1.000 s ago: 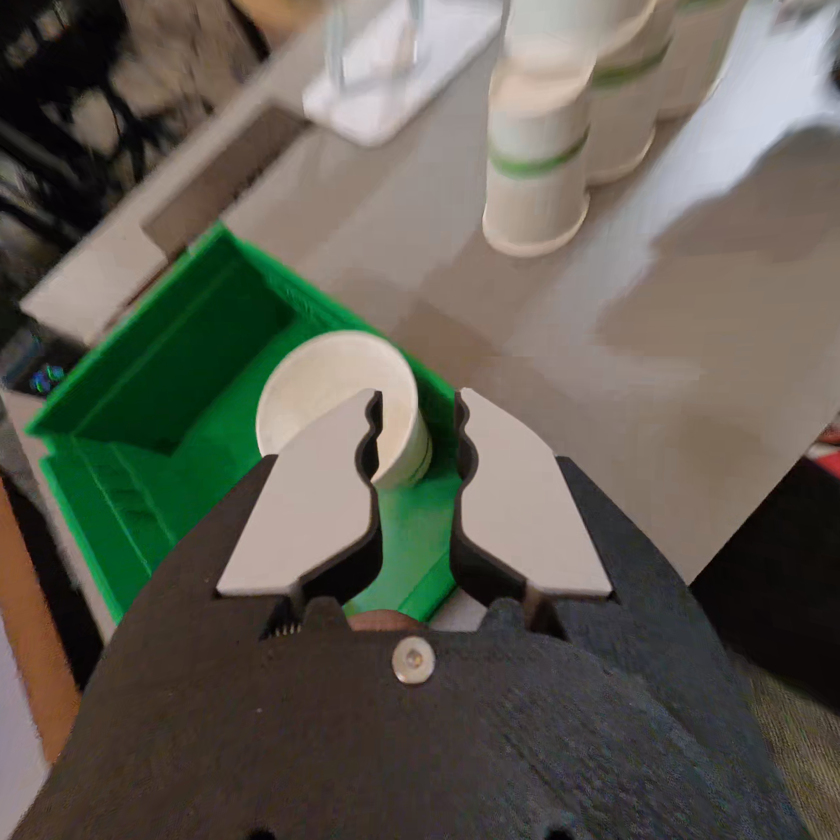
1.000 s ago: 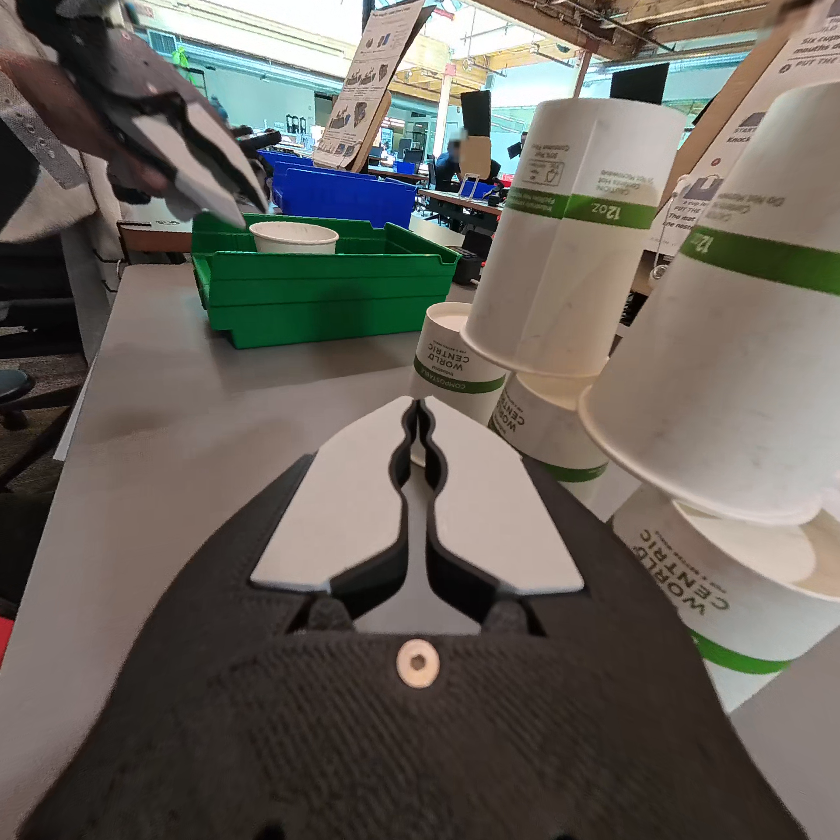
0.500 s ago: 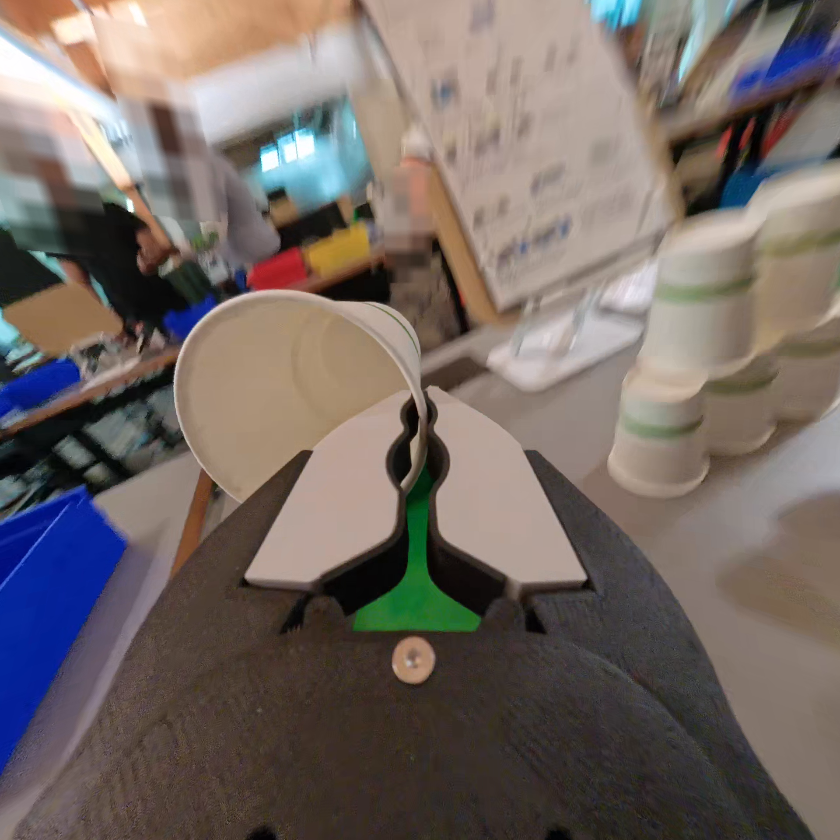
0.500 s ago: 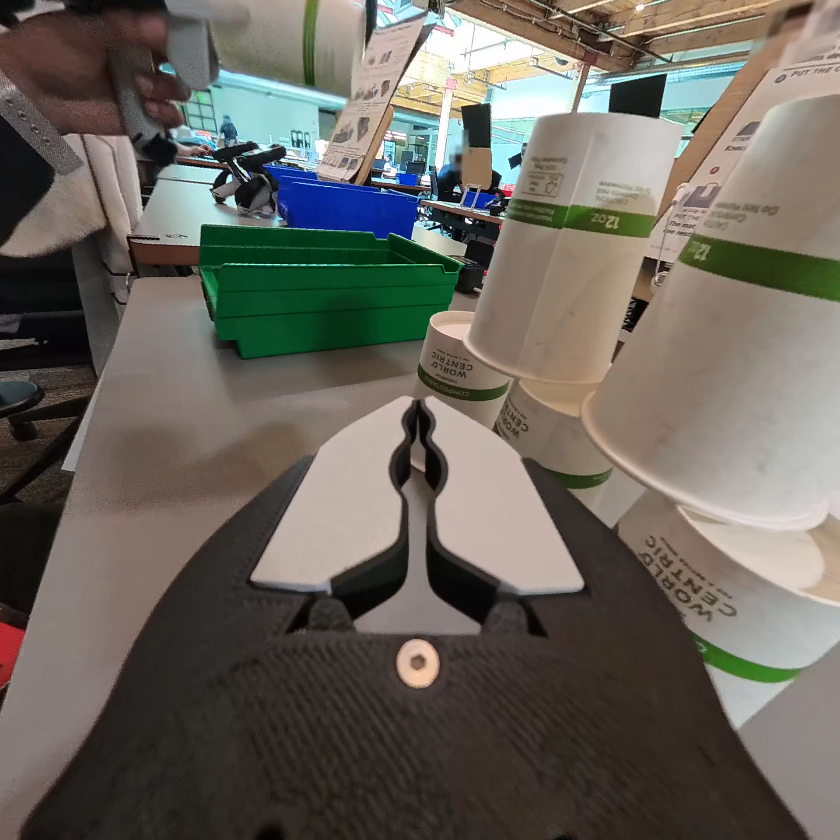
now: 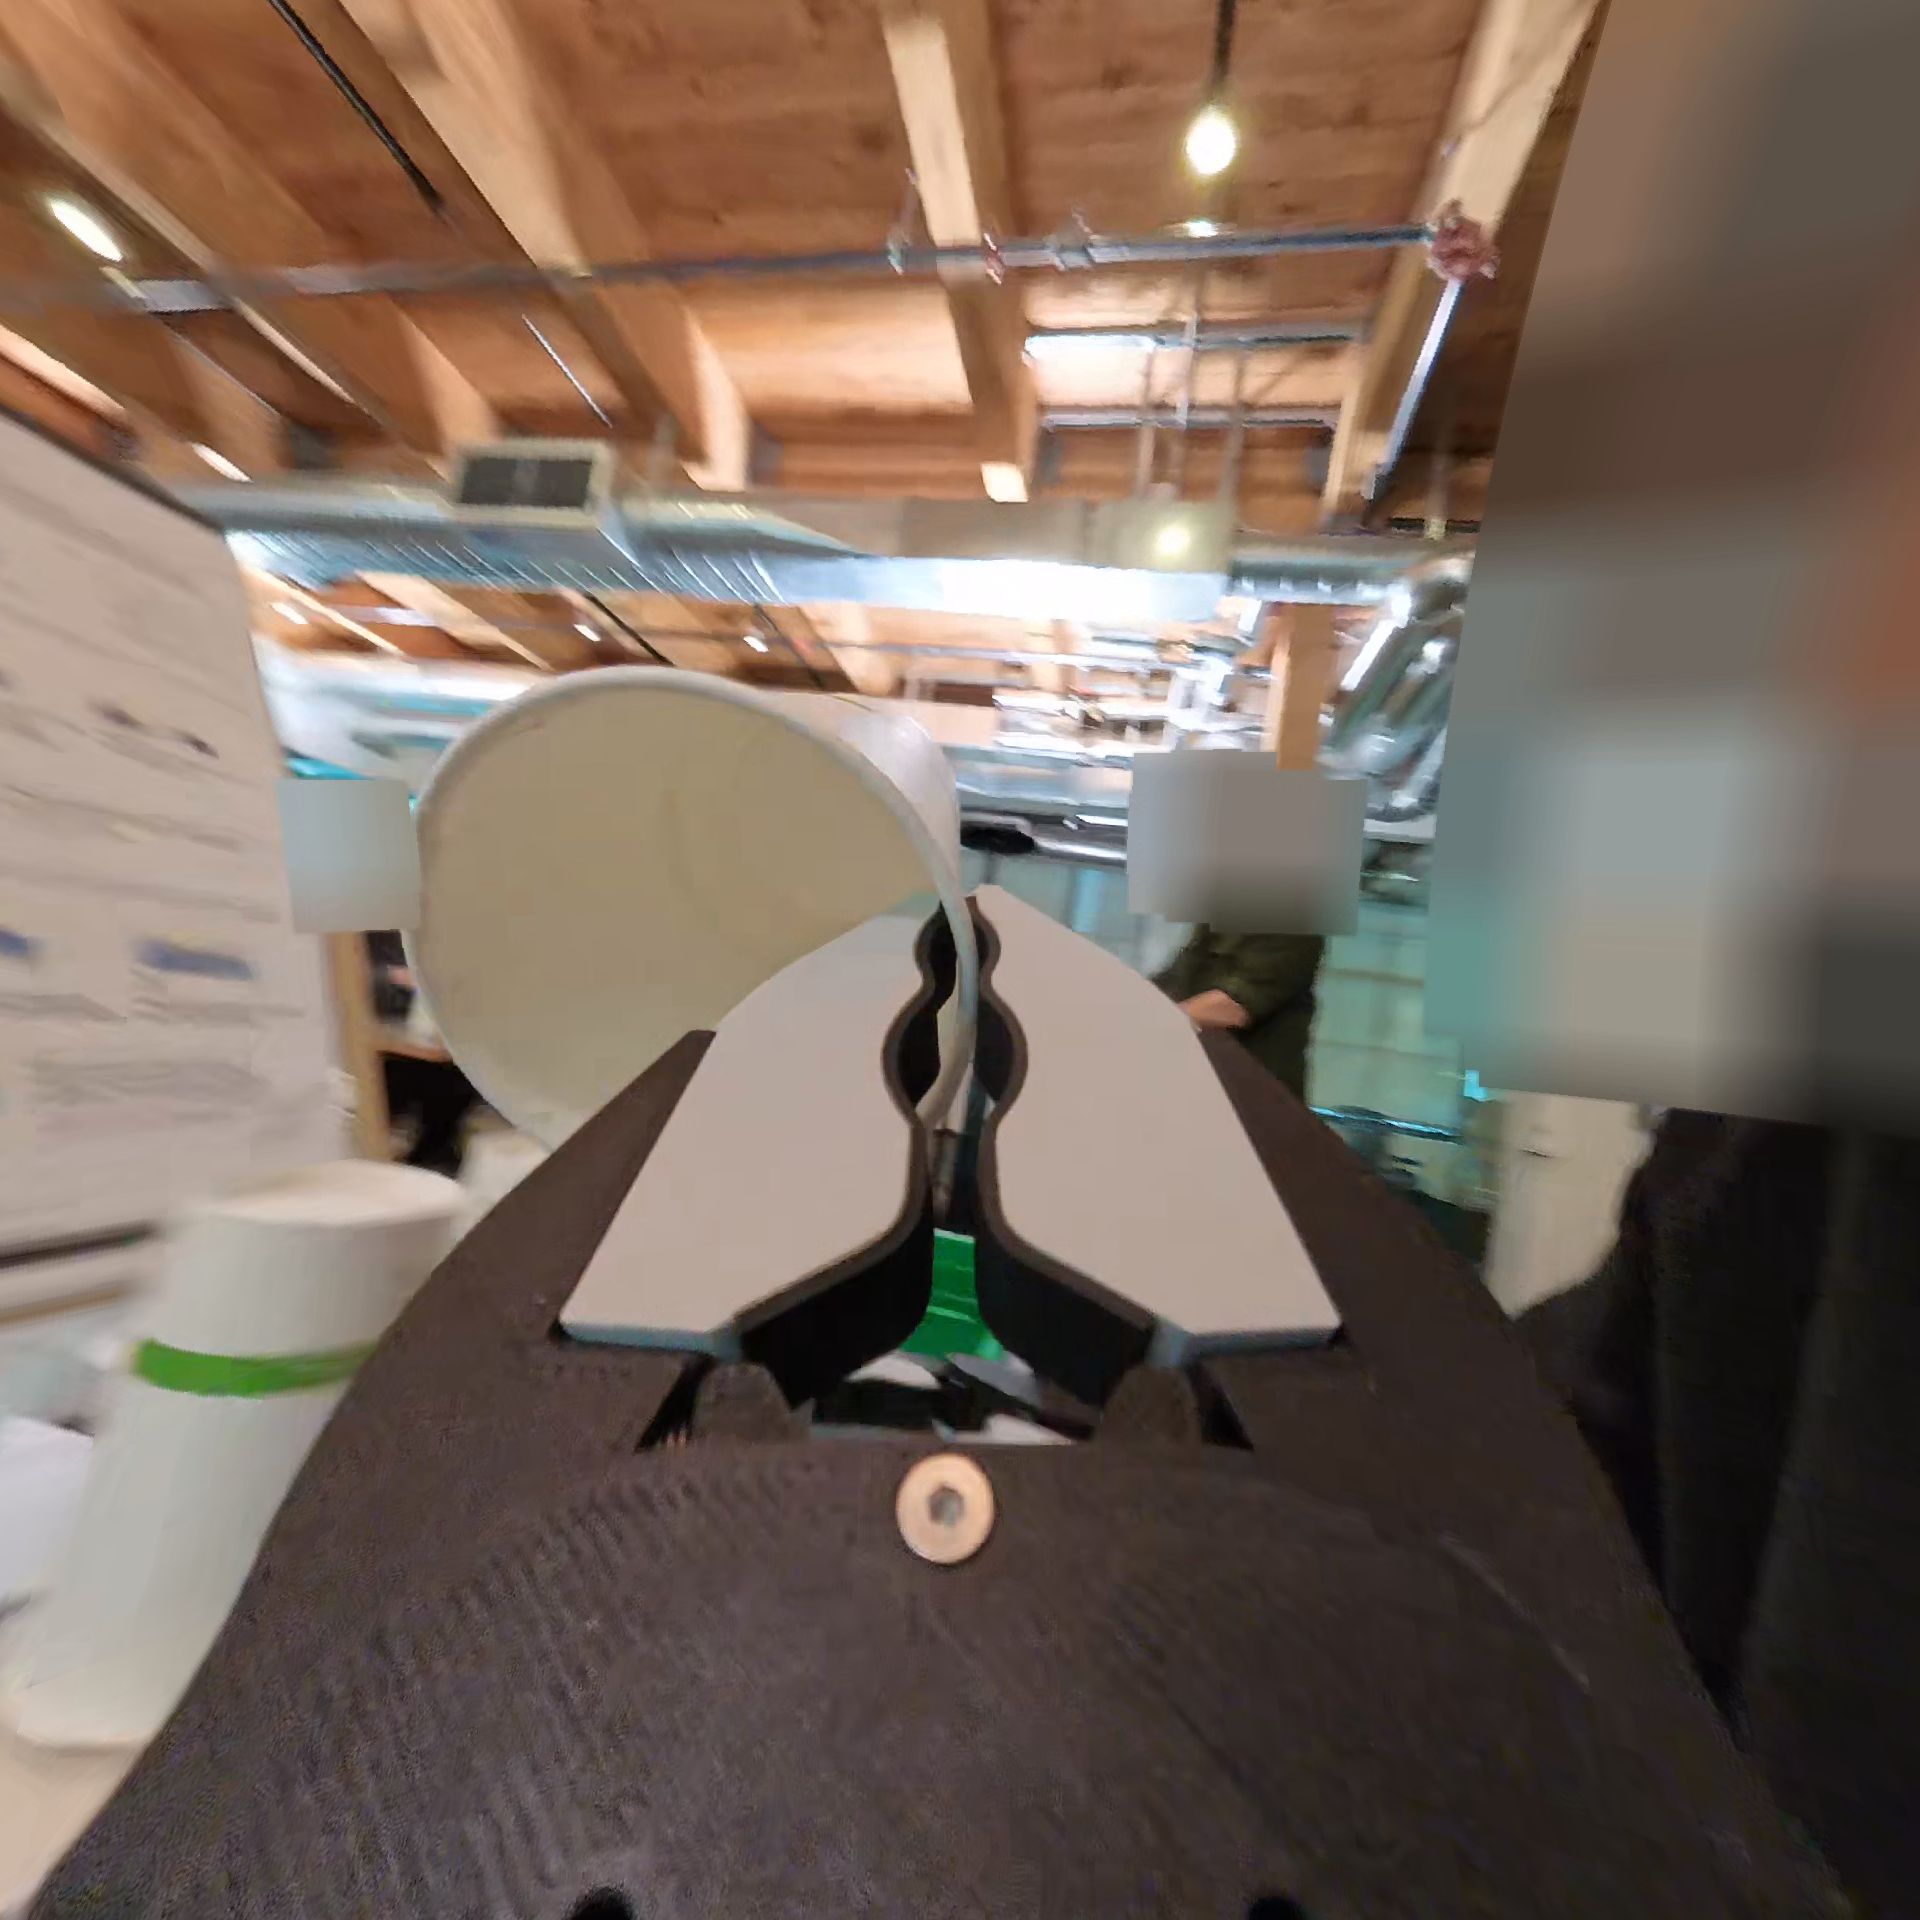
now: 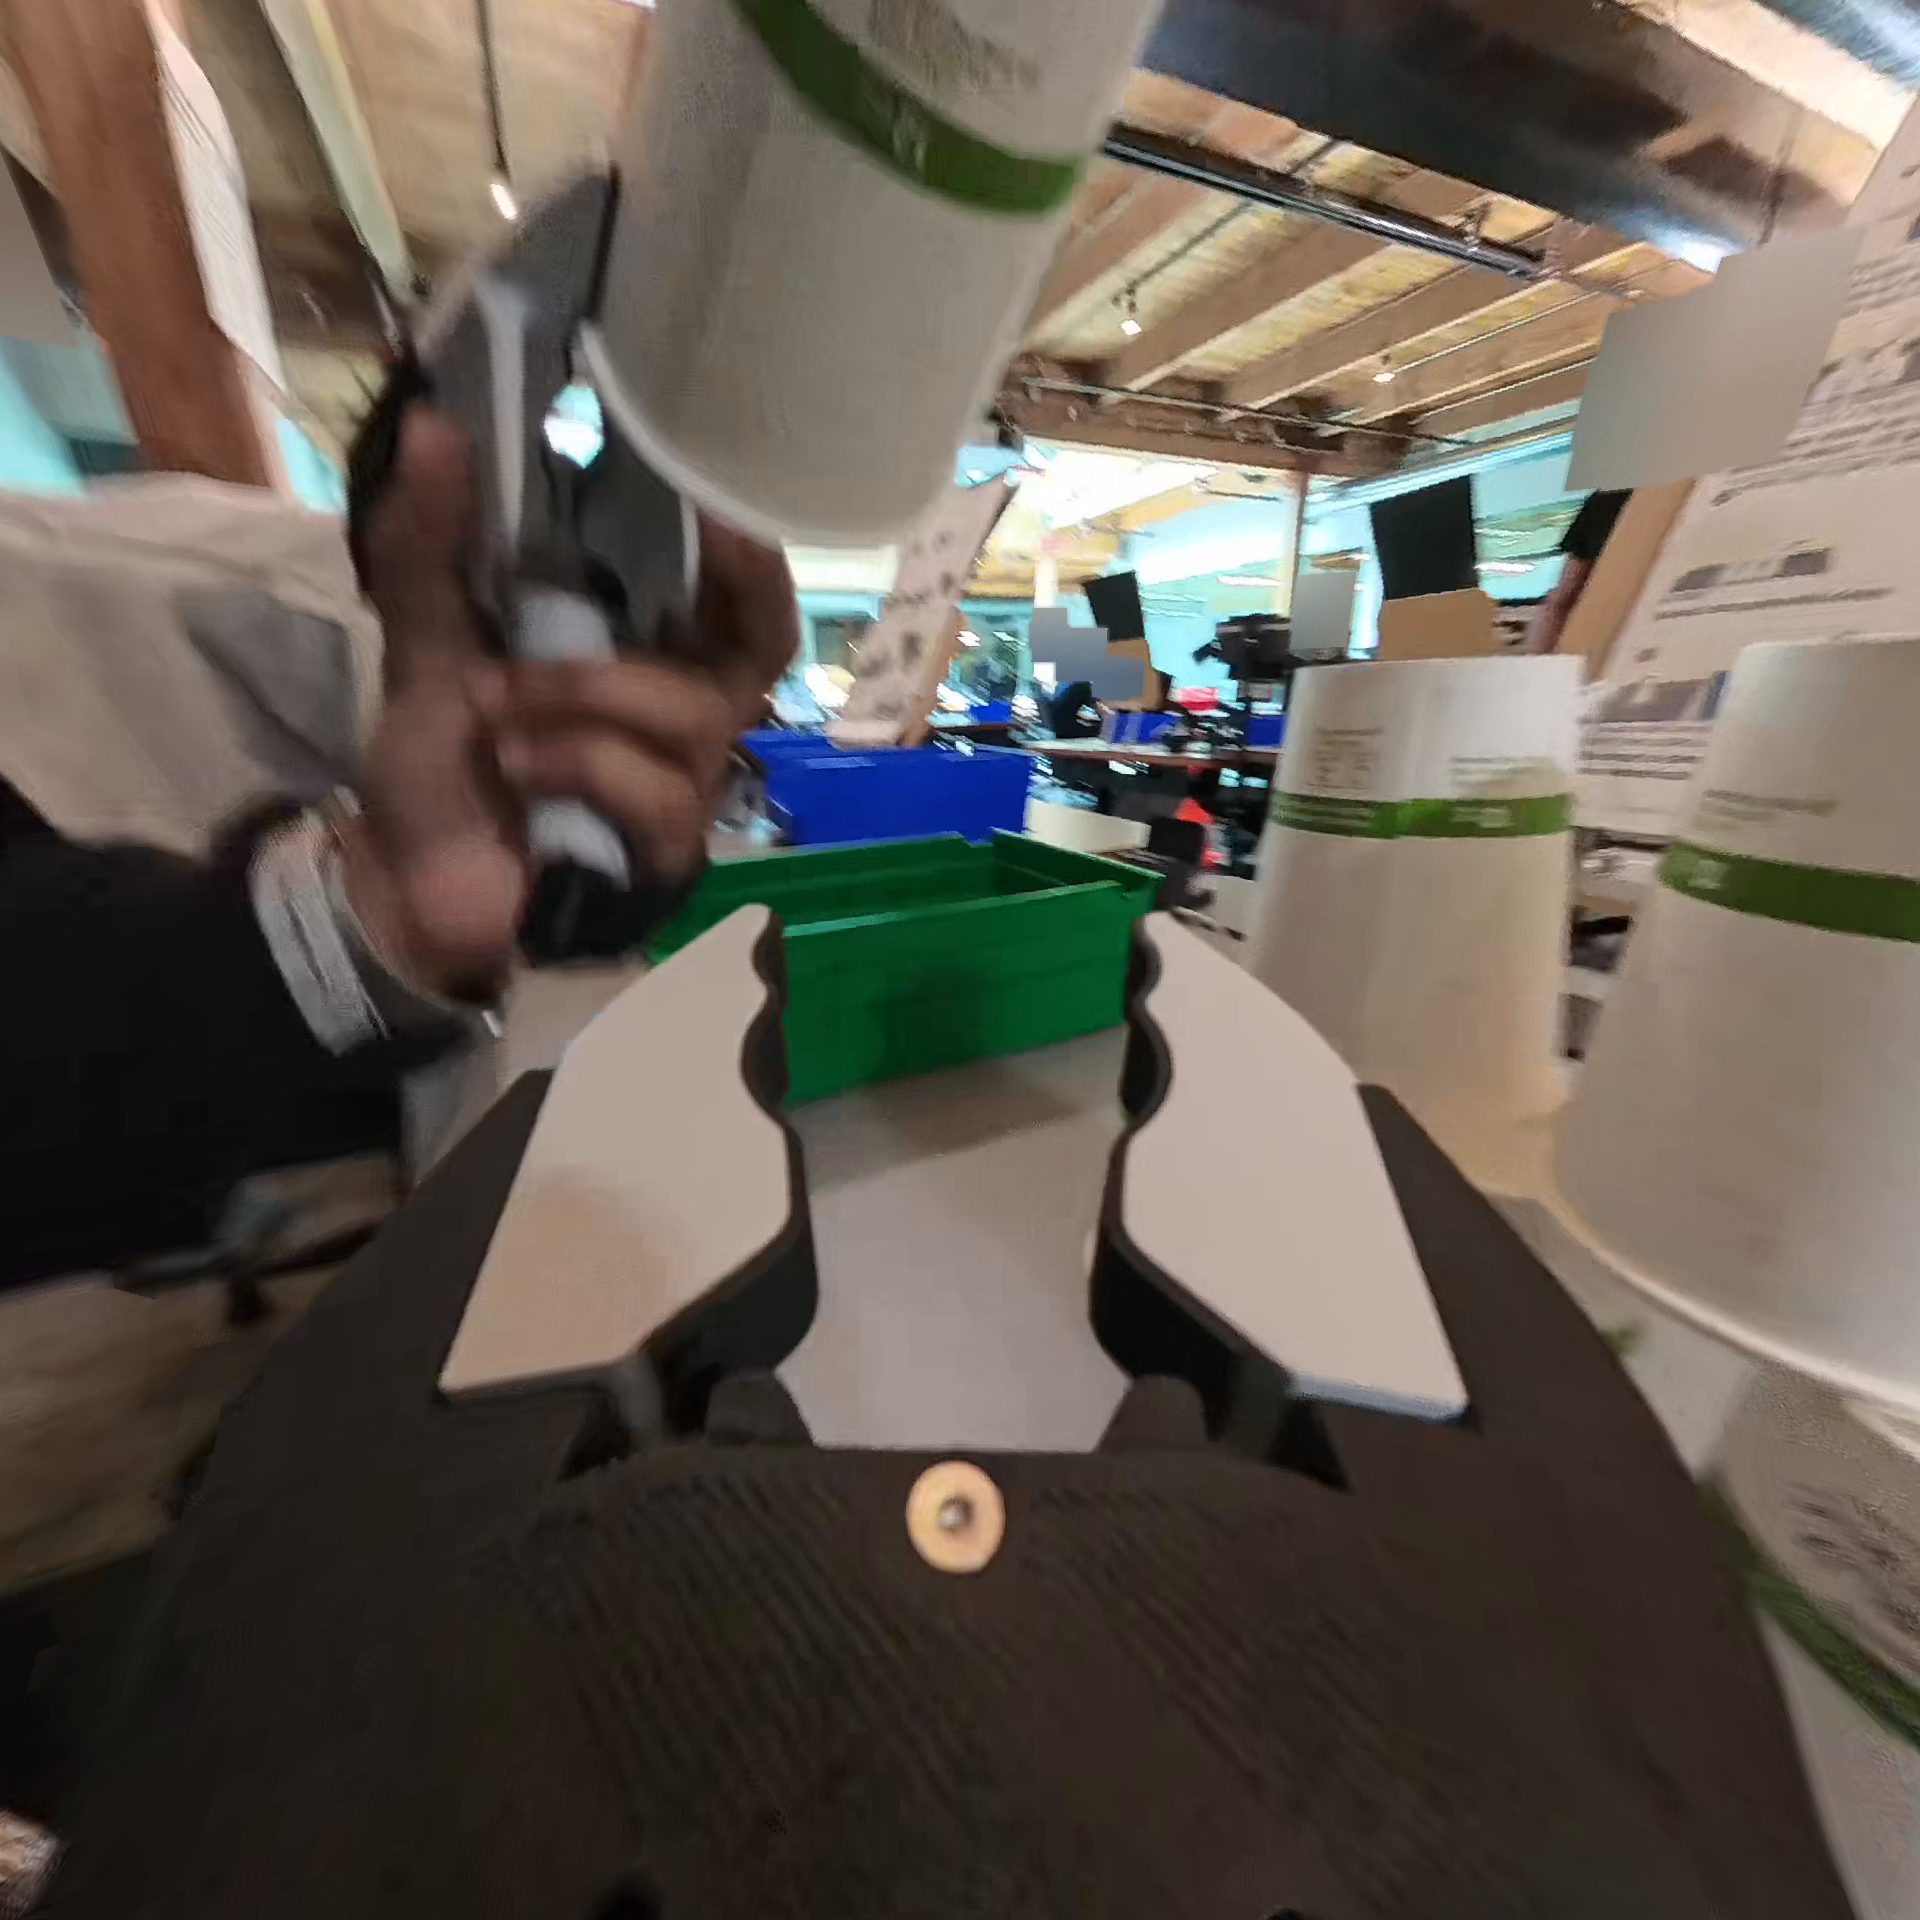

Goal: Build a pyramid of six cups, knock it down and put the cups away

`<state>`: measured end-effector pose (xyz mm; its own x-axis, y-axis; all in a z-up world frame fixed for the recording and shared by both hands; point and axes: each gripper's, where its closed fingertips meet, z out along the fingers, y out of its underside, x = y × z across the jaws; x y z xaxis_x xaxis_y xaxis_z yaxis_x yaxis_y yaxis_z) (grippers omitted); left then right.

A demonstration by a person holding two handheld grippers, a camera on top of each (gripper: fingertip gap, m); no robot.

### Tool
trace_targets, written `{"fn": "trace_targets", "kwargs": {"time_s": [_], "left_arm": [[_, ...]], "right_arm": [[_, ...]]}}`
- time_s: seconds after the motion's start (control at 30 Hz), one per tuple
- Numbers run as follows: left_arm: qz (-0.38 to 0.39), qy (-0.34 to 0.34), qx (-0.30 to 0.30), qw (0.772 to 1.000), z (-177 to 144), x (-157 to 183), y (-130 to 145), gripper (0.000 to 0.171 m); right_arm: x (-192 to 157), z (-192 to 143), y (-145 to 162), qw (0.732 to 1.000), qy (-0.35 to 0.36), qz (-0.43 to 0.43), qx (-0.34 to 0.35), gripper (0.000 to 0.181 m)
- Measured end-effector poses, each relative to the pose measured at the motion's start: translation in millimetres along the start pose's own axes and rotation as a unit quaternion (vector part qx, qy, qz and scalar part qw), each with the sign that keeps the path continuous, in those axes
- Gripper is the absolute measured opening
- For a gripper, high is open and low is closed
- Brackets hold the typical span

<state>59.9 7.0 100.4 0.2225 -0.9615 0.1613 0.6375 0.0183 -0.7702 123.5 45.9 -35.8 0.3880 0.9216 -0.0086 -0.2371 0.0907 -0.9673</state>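
Lifted well clear of the green bin (image 6: 935, 966) since a second ago, the white paper cup (image 5: 665, 883) hangs tilted in the air, its rim pinched by the left gripper (image 5: 961, 940). Meanwhile the right gripper (image 6: 951, 940) has spread its fingers (nothing between them) beside stacked inverted paper cups (image 6: 1413, 883) on the grey table (image 6: 935, 1247).

left gripper (image 5: 964, 925) raised, clamped | right gripper (image 6: 951, 940) low, jaws apart
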Motion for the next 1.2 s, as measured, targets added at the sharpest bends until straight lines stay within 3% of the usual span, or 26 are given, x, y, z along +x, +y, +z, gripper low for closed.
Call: {"fn": "trace_targets", "kwargs": {"time_s": [0.07, 0.17, 0.27, 0.33, 0.4, 0.73, 0.87, 1.07, 1.2], "left_arm": [[-0.04, 0.017, -0.016, 0.999, 7.2, 6.6, 38.1, 0.002], [-0.115, 0.02, -0.017, 0.993, 6.3, 5.5, 73.2, 0.001], [-0.151, 0.024, -0.036, 0.988, 2.6, 4.5, 97.4, 0.001], [-0.167, 0.027, -0.053, 0.984, 1.4, 5.8, 111.3, 0.001], [-0.177, 0.022, -0.057, 0.982, 0.2, 4.8, 120.3, 0.002], [-0.198, 0.014, -0.081, 0.977, -8.4, -0.8, 139.8, 0.007], [-0.193, 0.005, -0.095, 0.977, -11.8, -5.4, 145.1, 0.022], [-0.185, 0.016, -0.141, 0.972, -12.8, 2.8, 169.4, 0.026], [-0.175, 0.021, -0.19, 0.966, -14.6, 9.6, 196.1, 0.025]], "right_arm": [[-7.3, 0.9, -7.0, 0.996, -0.03, 0.077, 0.026, 0.08], [-5.6, -2.6, -21.4, 0.977, -0.063, 0.188, 0.073, 0.099], [5.2, -9.1, -31.4, 0.964, -0.063, 0.236, 0.105, 0.098], [7.8, -11.9, -33.7, 0.962, -0.067, 0.241, 0.113, 0.089], [6.7, -14.2, -35.9, 0.961, -0.075, 0.238, 0.118, 0.075], [14.0, -14.6, -32.8, 0.967, -0.057, 0.227, 0.104, 0.073], [20.7, -18.5, -39.8, 0.97, -0.046, 0.213, 0.111, 0.073], [56.3, -32.6, -90.4, 0.984, 0.028, 0.122, 0.127, 0.073], [91.6, -26.9, -126.3, 0.991, 0.112, 0.011, 0.066, 0.074]]}}
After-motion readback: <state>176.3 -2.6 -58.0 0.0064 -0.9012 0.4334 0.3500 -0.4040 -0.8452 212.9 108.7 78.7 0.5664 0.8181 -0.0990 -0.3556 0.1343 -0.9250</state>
